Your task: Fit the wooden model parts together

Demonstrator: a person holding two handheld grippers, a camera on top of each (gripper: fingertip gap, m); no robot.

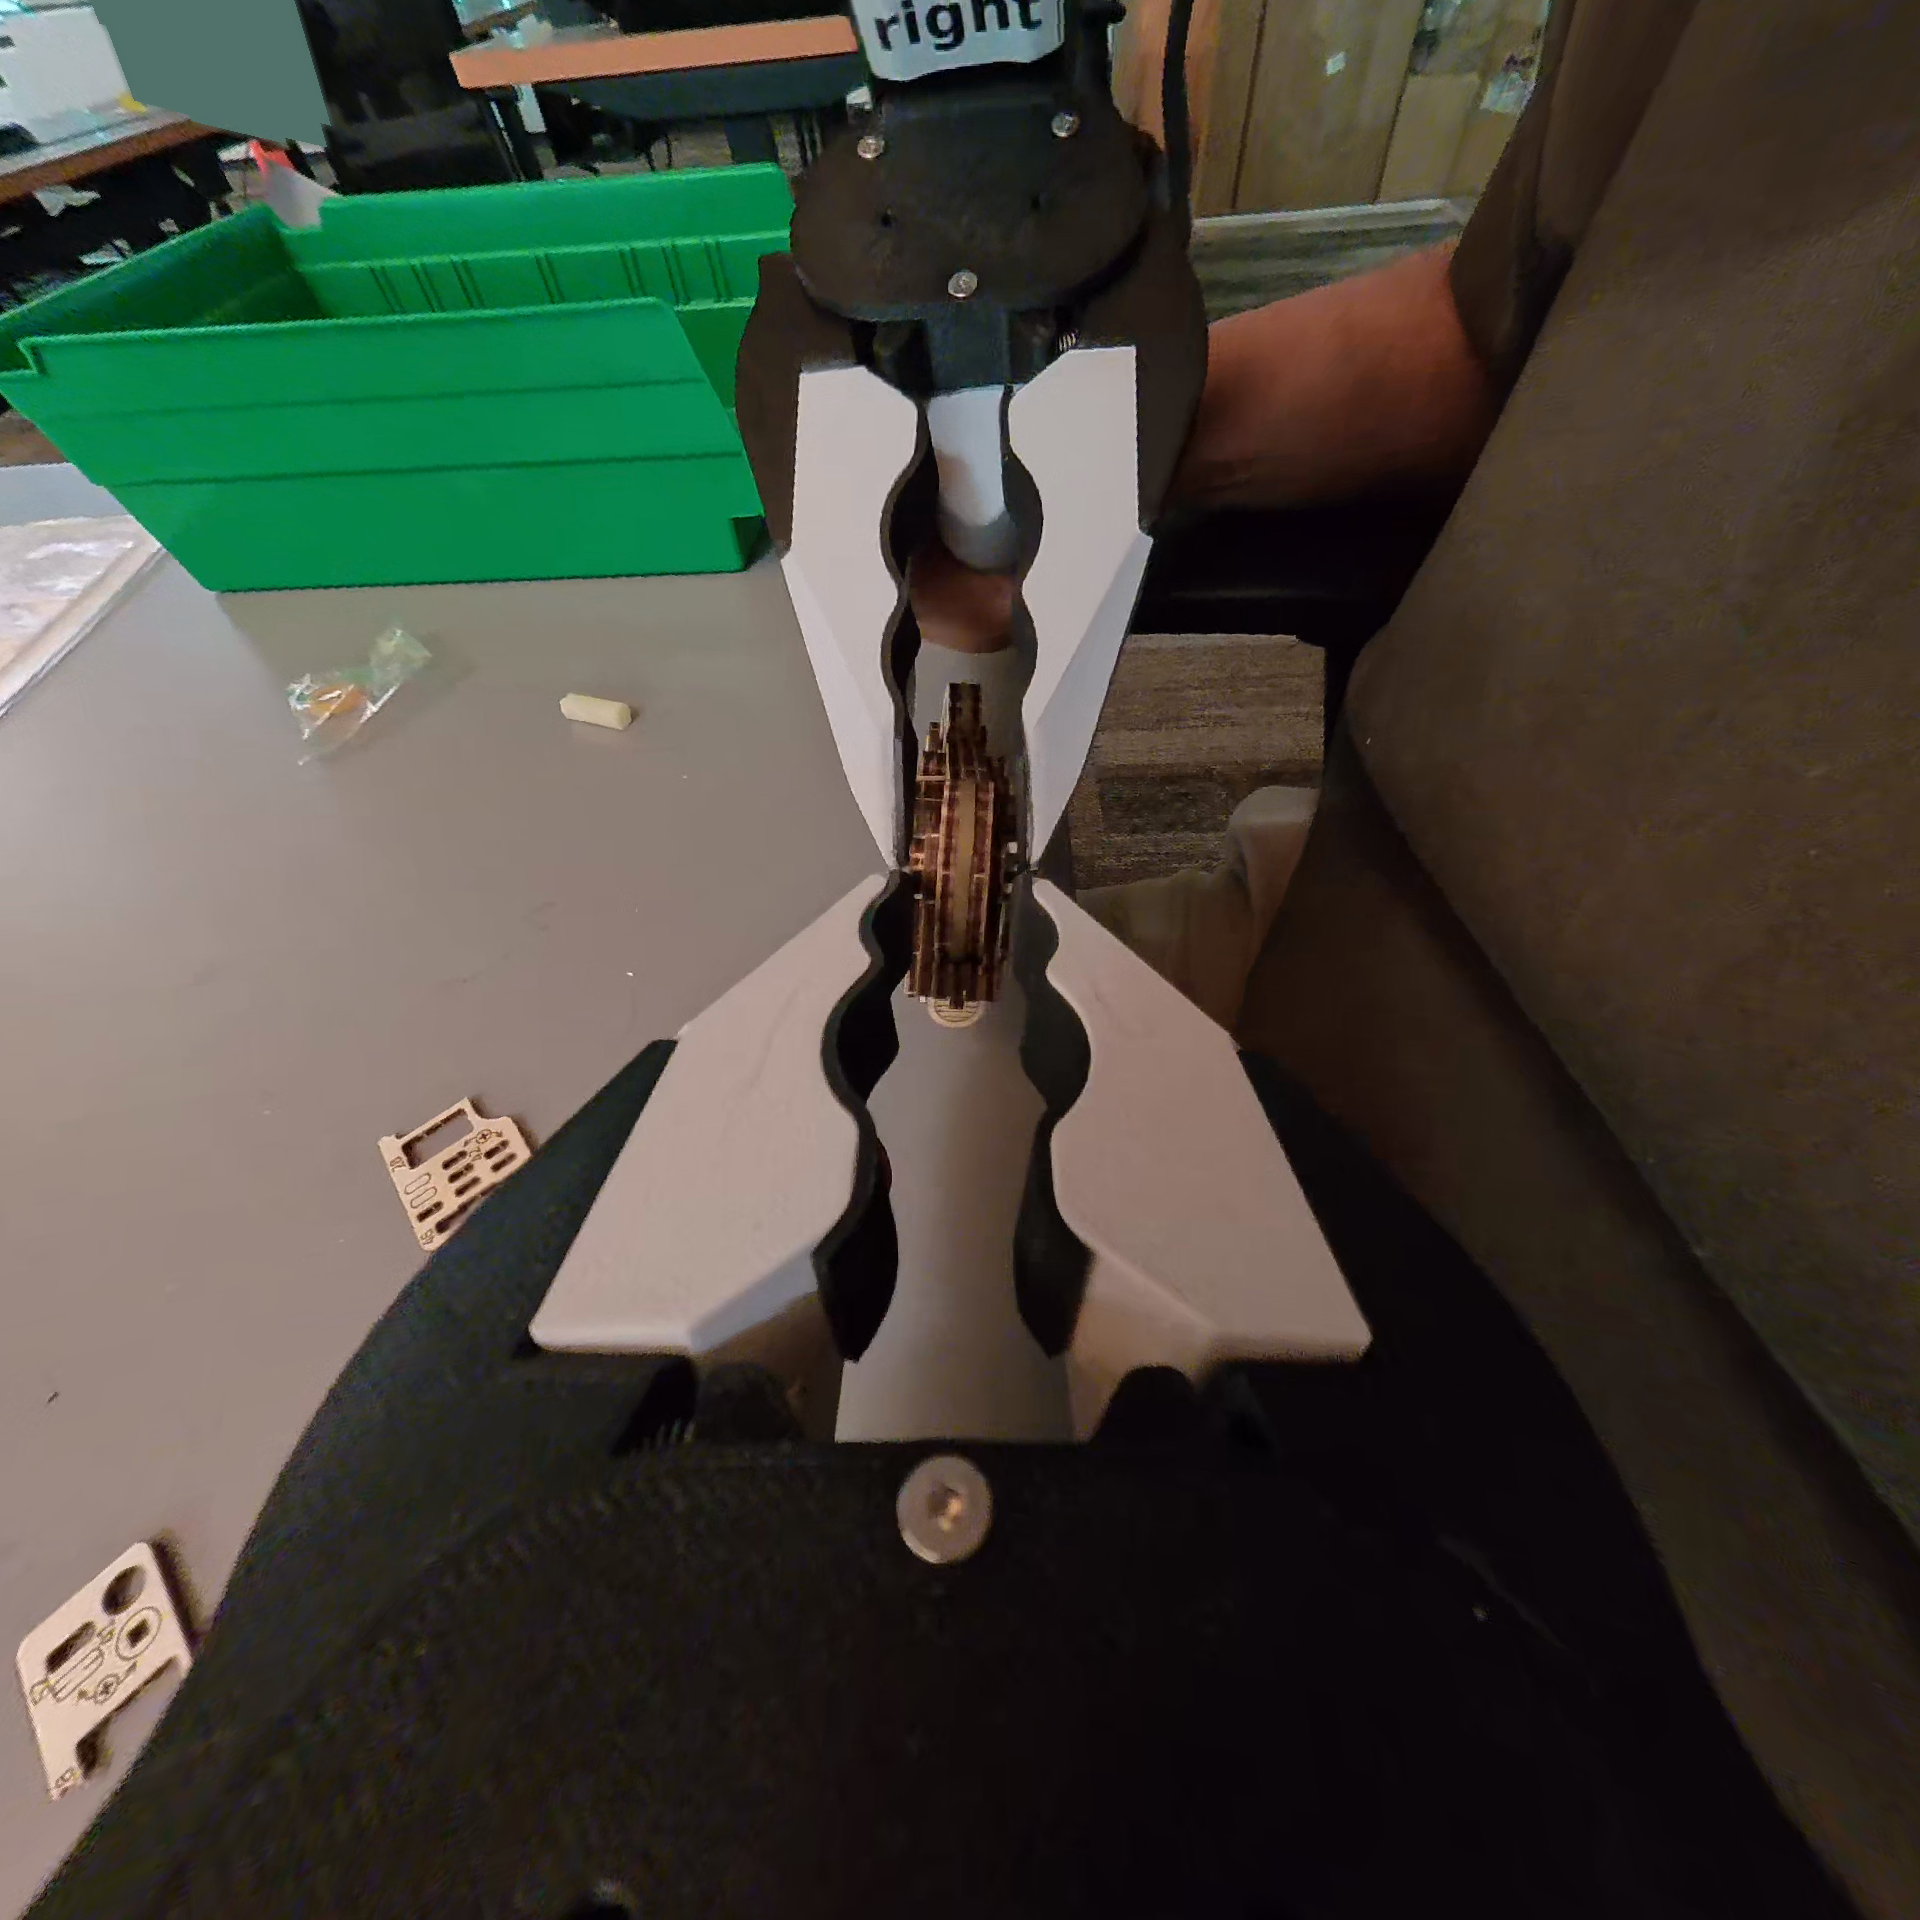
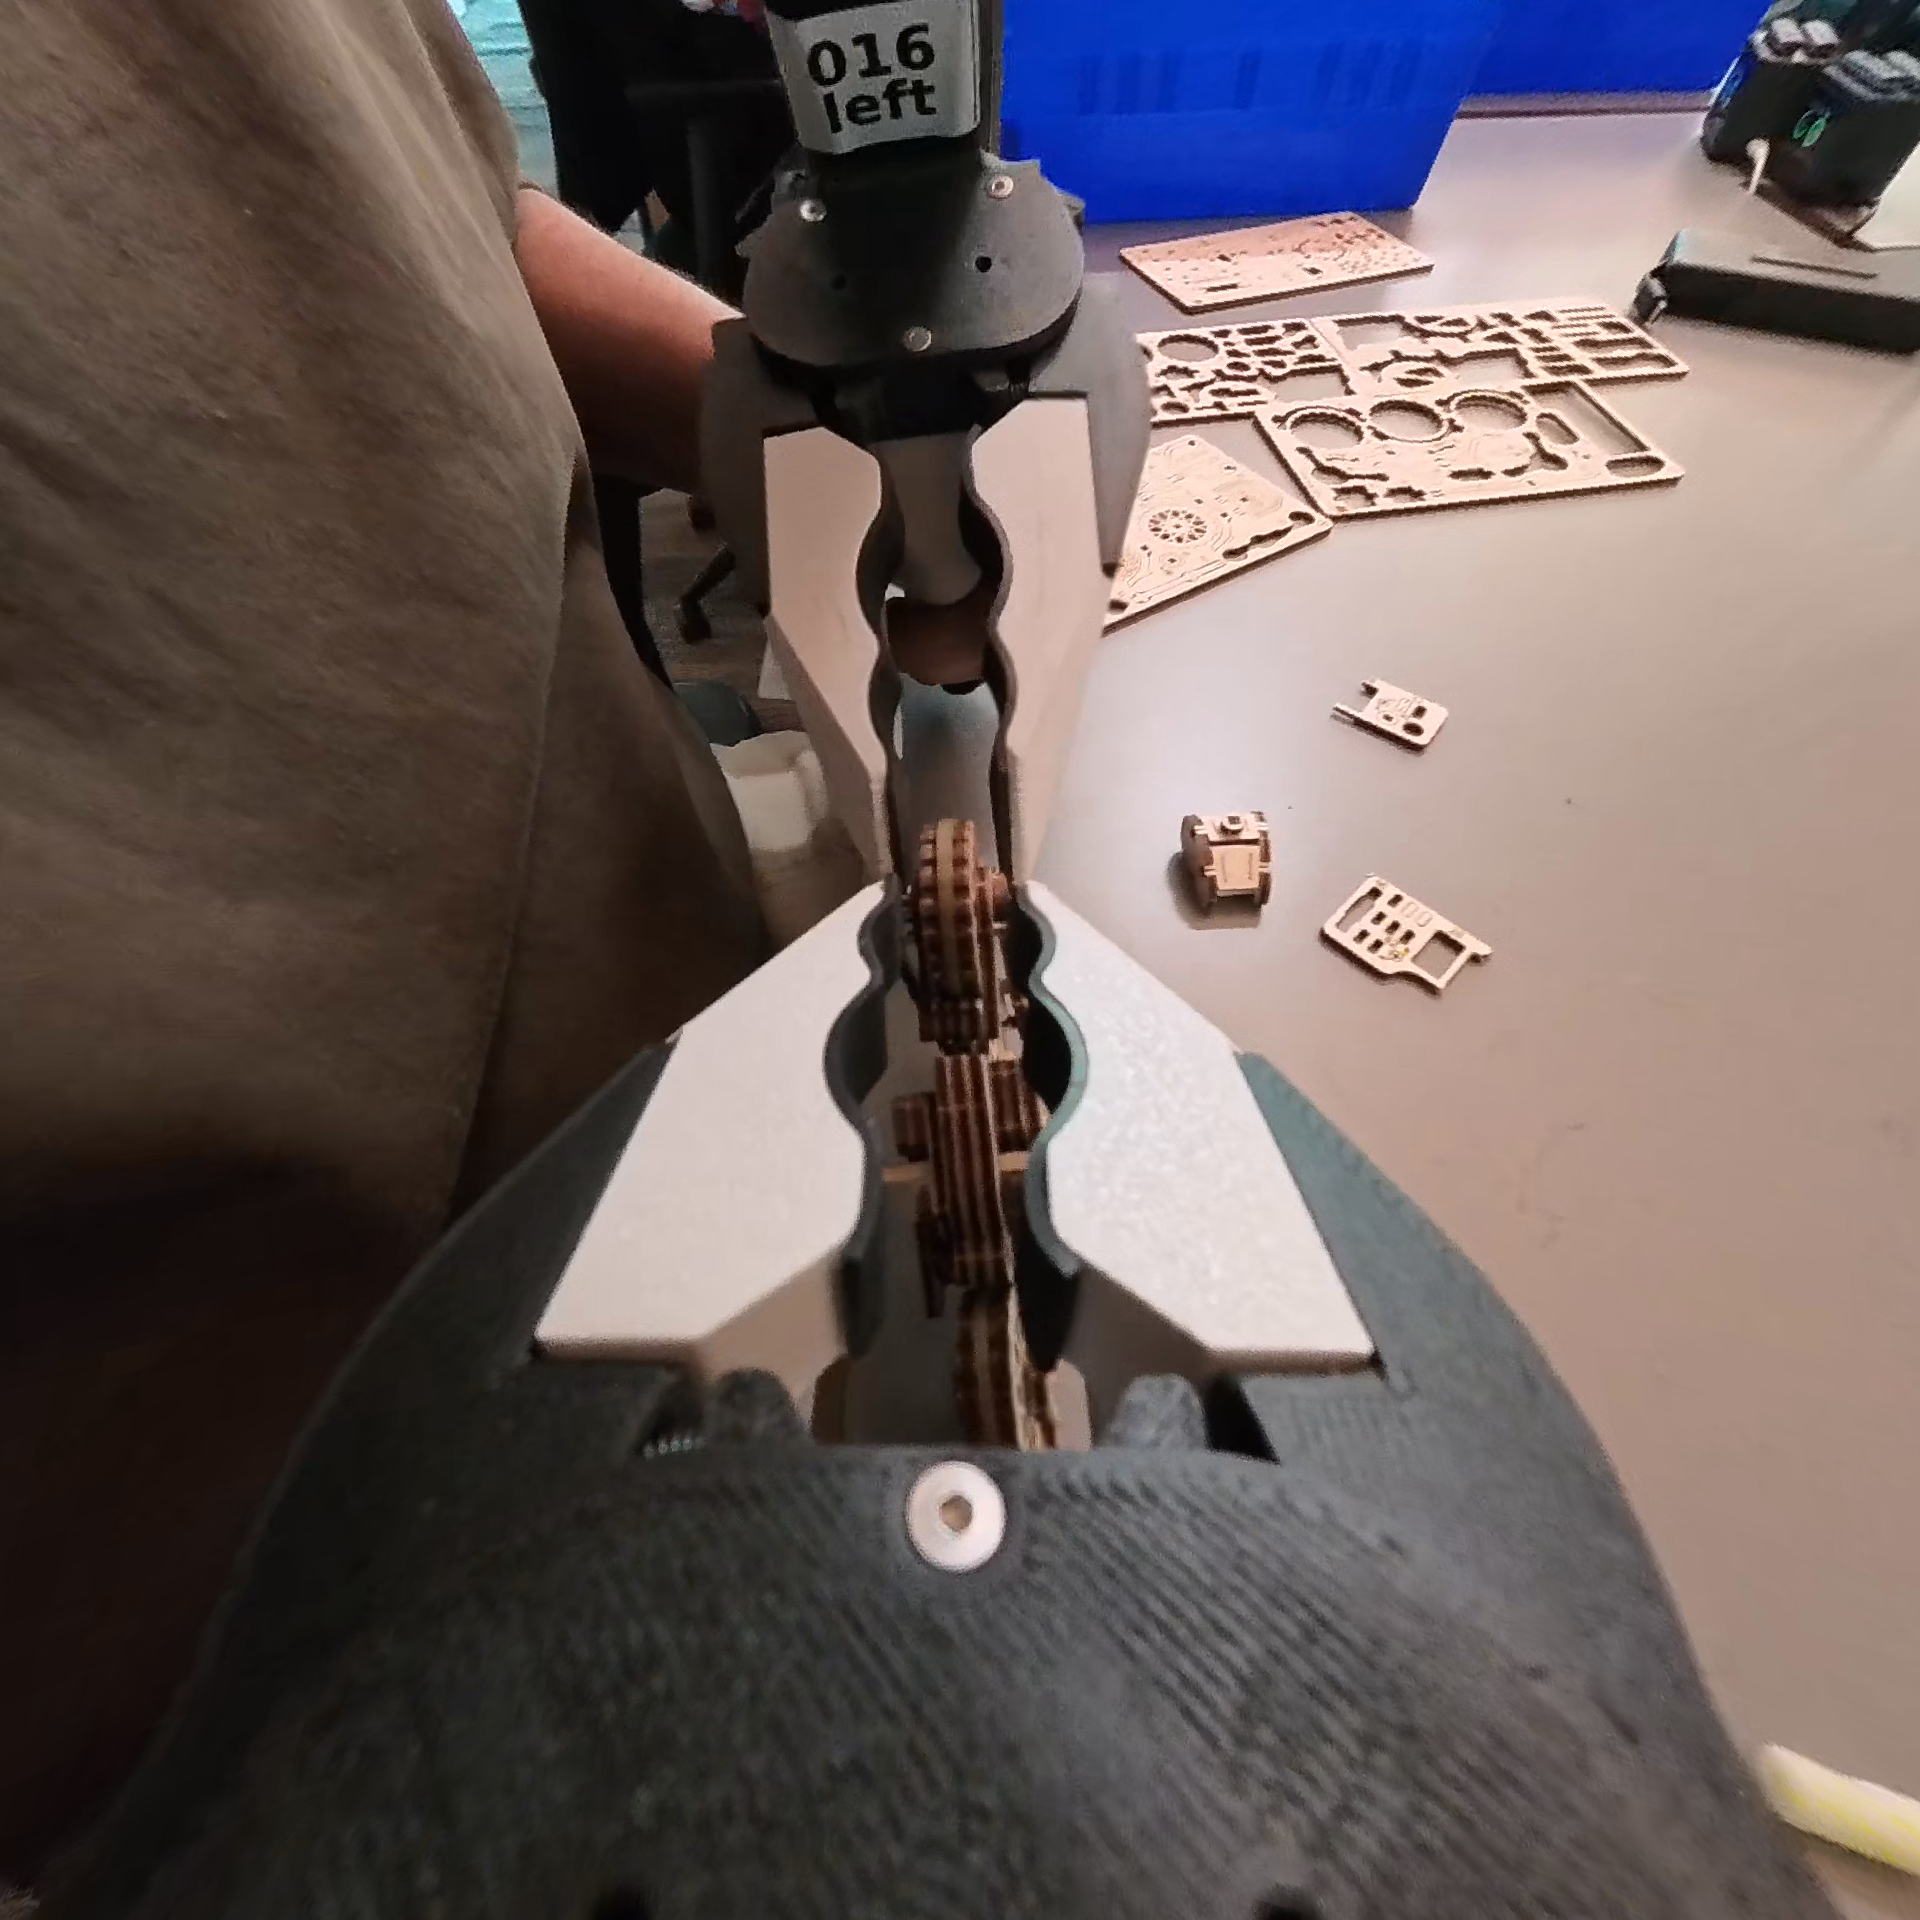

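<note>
A wooden gear assembly [image 1: 961, 862] of stacked toothed discs is held in the air between two grippers that meet tip to tip. In the left wrist view my left gripper [image 1: 961, 885] comes from below and is shut on its near end. The right gripper [image 1: 961, 854] comes from above and is shut on the far part. In the right wrist view the wooden gear assembly [image 2: 971, 1143] runs far back between the fingers of my right gripper [image 2: 951, 896]. The left gripper [image 2: 951, 868] grips its far gear. I cannot tell whether it is one piece or two.
On the grey table [image 1: 312, 935] stand a green bin [image 1: 416, 416], a plastic wrapper [image 1: 353, 691], a small white stick [image 1: 595, 712] and flat wooden pieces [image 1: 452, 1169]. Punched wooden sheets [image 2: 1455, 416], a small wooden subassembly [image 2: 1226, 862] and a blue bin [image 2: 1247, 104] lie to the right. A person's torso [image 2: 260, 623] is close. The tips of both grippers are at nearly the same place.
</note>
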